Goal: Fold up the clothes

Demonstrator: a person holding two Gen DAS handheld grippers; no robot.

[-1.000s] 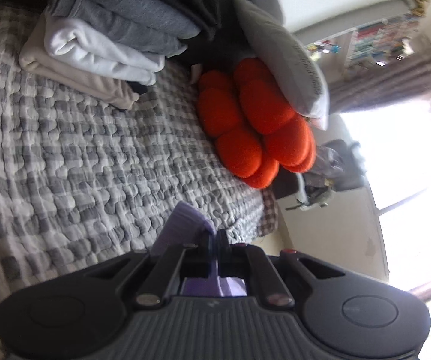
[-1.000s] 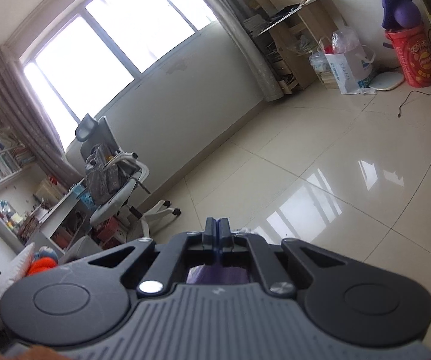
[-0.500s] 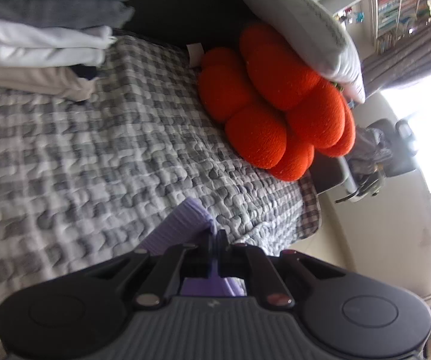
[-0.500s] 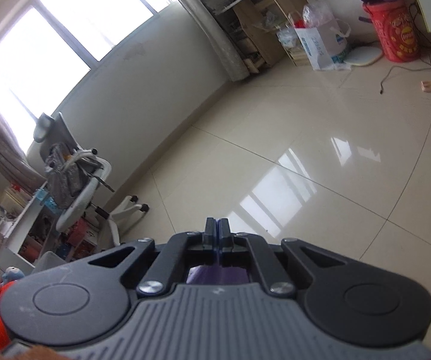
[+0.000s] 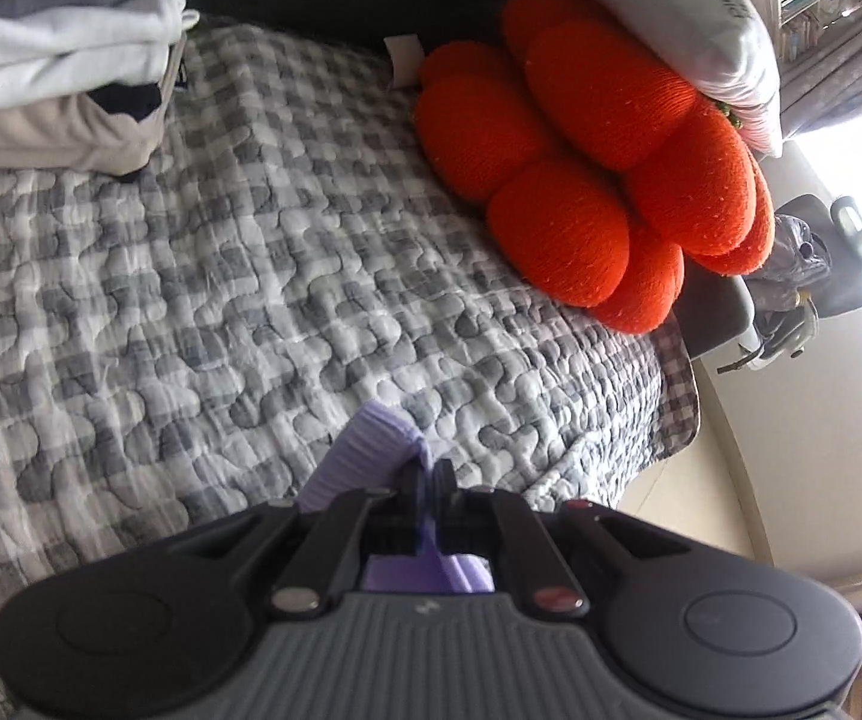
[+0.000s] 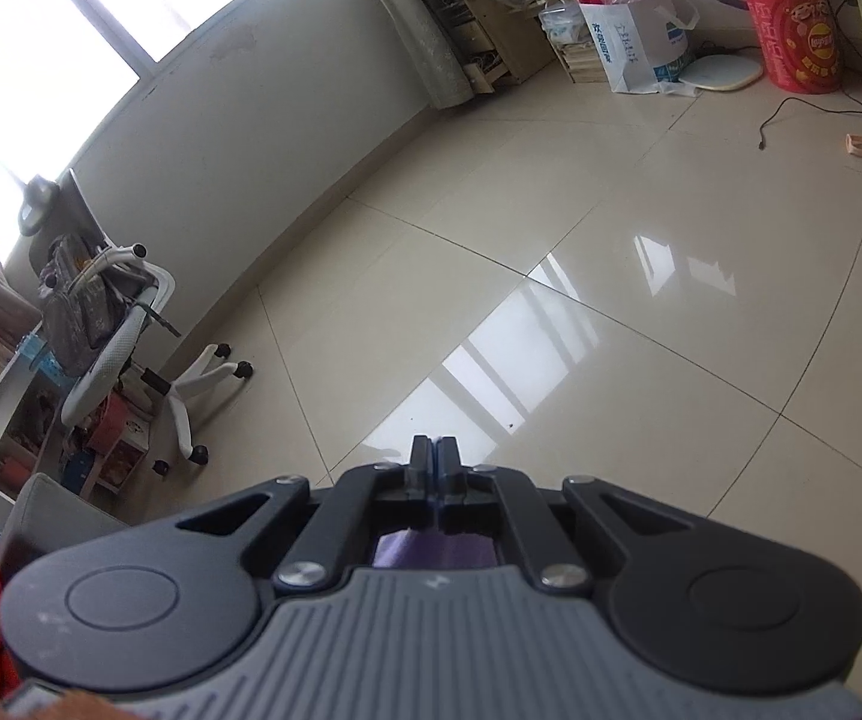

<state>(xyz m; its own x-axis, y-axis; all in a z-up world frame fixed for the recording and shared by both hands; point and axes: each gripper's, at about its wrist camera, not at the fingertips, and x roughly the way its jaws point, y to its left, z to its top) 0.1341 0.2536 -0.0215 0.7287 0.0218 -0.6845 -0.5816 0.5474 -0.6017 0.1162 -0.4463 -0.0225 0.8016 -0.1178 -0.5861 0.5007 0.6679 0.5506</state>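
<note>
Left gripper (image 5: 429, 477) is pinching a lilac ribbed-knit garment (image 5: 365, 456), jaws closed tight on a bunched fold of it. The cloth is bulging up on one side of the fingers and showing again underneath, above the near edge of the checked quilt (image 5: 251, 276) on the bed.

Right gripper (image 6: 433, 459) is clamping down too; a sliver of the same lilac fabric is showing between and below its jaws, over the tiled floor (image 6: 610, 300). The garment is apparently hanging between the two grippers, its body out of view.

Handling, as a judgement: light, soft, stretchy knit; it is likely drooping and sagging, not slippery, not fragile. Best held by edge or corner, hem or shoulder seam, one in each gripper, so it spreads flat on the quilt.

A stack of folded clothes (image 5: 59, 72) is sitting at the quilt's far left corner; an orange cushion (image 5: 598, 168) under a grey pillow (image 5: 670, 6) toward the far right edge.

Writing: the pillow is carrying print too blurred to read. A red bucket (image 6: 799, 30) is showing a Lay's-style logo. A white bag (image 6: 634, 42) is bearing blue characters, illegible.
</note>
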